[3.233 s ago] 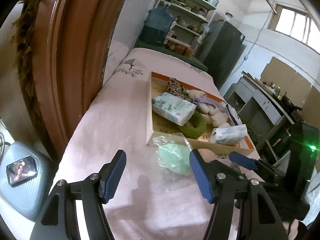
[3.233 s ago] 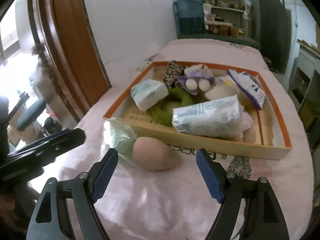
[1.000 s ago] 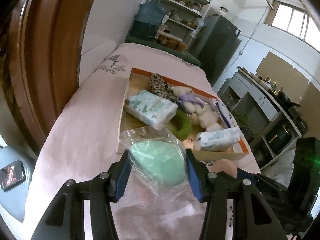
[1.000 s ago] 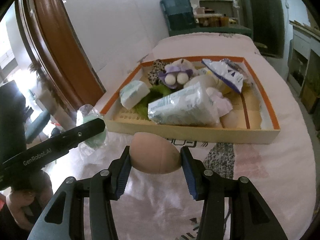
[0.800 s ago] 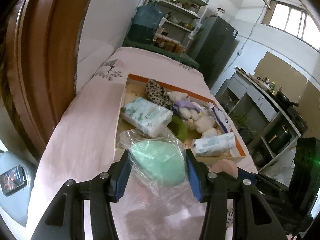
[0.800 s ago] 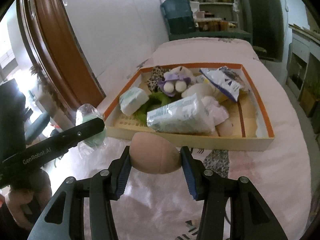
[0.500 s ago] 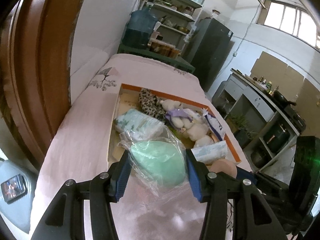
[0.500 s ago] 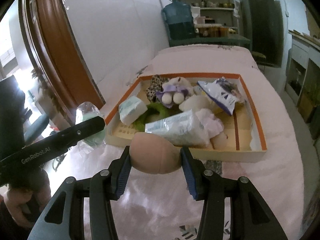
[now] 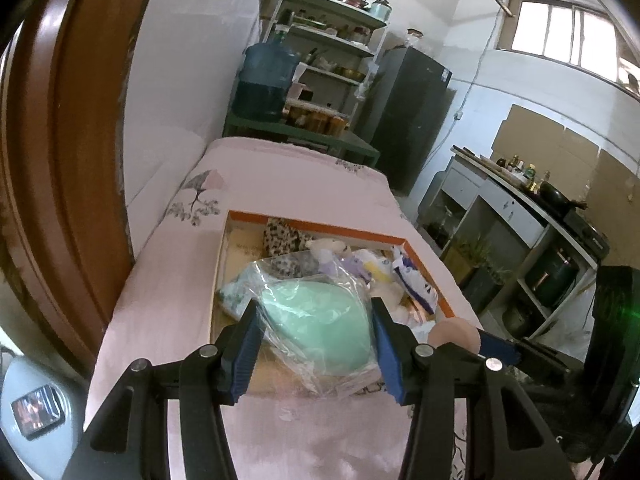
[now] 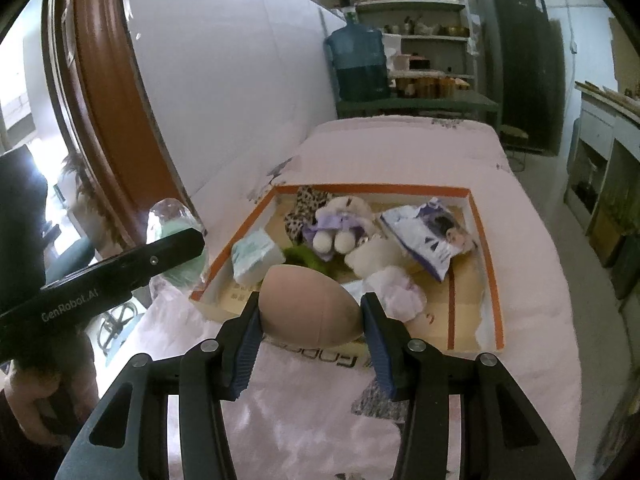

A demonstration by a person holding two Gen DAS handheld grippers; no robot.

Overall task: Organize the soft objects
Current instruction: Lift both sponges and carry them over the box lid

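Both grippers have lifted since a second ago — the box (image 10: 476,216) now sits lower and smaller in each view, and both loads hang clear of the pink sheet (image 10: 312,408). Left gripper (image 9: 316,340) clenched on a green sponge (image 9: 320,324) sealed in a clear bag (image 9: 300,276); blue pads press the bag on either side, loose plastic bunching above and below. In its view the sponge hangs over the near left corner of the box. Right gripper (image 10: 310,316) clenched on a tan egg-shaped sponge (image 10: 308,304), long axis across the jaws, pads touching both ends; it hangs just above the near wall of the box. From the right view, the left gripper's black finger crosses the left side, with the bagged sponge showing behind it, left of the box. From the left view, the tan sponge shows at right, just beside the box's near right corner. Box — orange-rimmed cardboard, shallow, lying on the sheet. Inside: a tissue pack (image 10: 256,256) near left, a leopard-print cloth (image 10: 304,204) far left, a plush toy (image 10: 340,224) in a purple dress mid-box, a green ring (image 10: 308,258) partly hidden under it, a white-and-purple packet (image 10: 428,236) far right, a pale crumpled bundle (image 10: 396,292) near centre. A hand (image 10: 60,384) grips the left tool at lower left.
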